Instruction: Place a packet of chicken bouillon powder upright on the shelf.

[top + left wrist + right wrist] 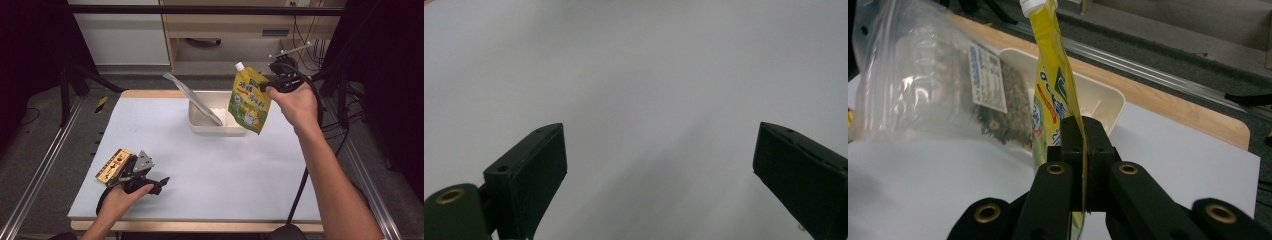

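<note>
Right hand-held gripper is clamped on the edge of the yellow spouted drink pouch. The pouch hangs in the air, long axis near vertical, cap up, over the right end of the white plastic tray at the far edge of the surface. The tray lies just below and left of it. Left hand-held gripper rests at the near-left corner, jaws apart, well away. A clear zip bag leaning in the tray hides the tray floor; pouch print unreadable.

A lab-style recording rig: a white-topped table framed by metal rails, black curtains at both sides, cables at upper right.
</note>
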### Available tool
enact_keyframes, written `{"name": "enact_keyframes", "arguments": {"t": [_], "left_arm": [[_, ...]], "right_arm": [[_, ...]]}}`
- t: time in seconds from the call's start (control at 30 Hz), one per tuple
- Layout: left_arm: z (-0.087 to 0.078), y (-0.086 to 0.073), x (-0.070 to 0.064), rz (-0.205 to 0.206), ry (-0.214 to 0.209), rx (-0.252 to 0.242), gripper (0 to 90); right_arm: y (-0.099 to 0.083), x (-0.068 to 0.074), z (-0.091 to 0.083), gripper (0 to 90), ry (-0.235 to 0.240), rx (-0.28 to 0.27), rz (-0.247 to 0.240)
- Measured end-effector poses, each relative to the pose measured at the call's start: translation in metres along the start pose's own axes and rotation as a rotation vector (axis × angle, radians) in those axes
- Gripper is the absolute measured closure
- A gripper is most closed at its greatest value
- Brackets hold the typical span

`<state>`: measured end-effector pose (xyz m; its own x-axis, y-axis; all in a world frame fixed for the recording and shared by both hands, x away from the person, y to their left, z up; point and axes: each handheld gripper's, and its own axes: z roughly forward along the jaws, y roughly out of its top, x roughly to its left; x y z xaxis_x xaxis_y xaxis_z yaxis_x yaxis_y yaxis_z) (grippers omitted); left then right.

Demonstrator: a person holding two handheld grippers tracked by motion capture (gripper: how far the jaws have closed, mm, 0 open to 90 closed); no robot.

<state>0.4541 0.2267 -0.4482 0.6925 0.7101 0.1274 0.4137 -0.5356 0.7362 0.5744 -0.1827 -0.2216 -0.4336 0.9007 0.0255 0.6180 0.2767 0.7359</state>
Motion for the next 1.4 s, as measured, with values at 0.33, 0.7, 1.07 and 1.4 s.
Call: {"name": "enact_keyframes", "arguments": {"t": [0.33, 0.7, 1.07, 1.4], "left_arm": [[-0.004, -0.003, 0.006, -0.029, 0.018, -0.011, 6.9], [-0.003, -0.003, 0.006, -0.026, 0.013, -0.007, 6.9], [-0.003, -0.003, 0.005, -0.022, 0.002, 0.000, 6.9], [-0.001, -0.004, 0.004, -0.024, -0.001, 0.003, 6.9]], "right_arm": [[0.018, -0.003, 0.020, 90.0, -0.058, -0.004, 0.084], [0.028, -0.002, 0.050, 90.0, -0.100, 0.010, 0.136], [0.035, -0.006, 0.085, 90.0, -0.135, 0.034, 0.181], [0.042, -0.004, 0.094, 90.0, -0.140, 0.026, 0.205]]}}
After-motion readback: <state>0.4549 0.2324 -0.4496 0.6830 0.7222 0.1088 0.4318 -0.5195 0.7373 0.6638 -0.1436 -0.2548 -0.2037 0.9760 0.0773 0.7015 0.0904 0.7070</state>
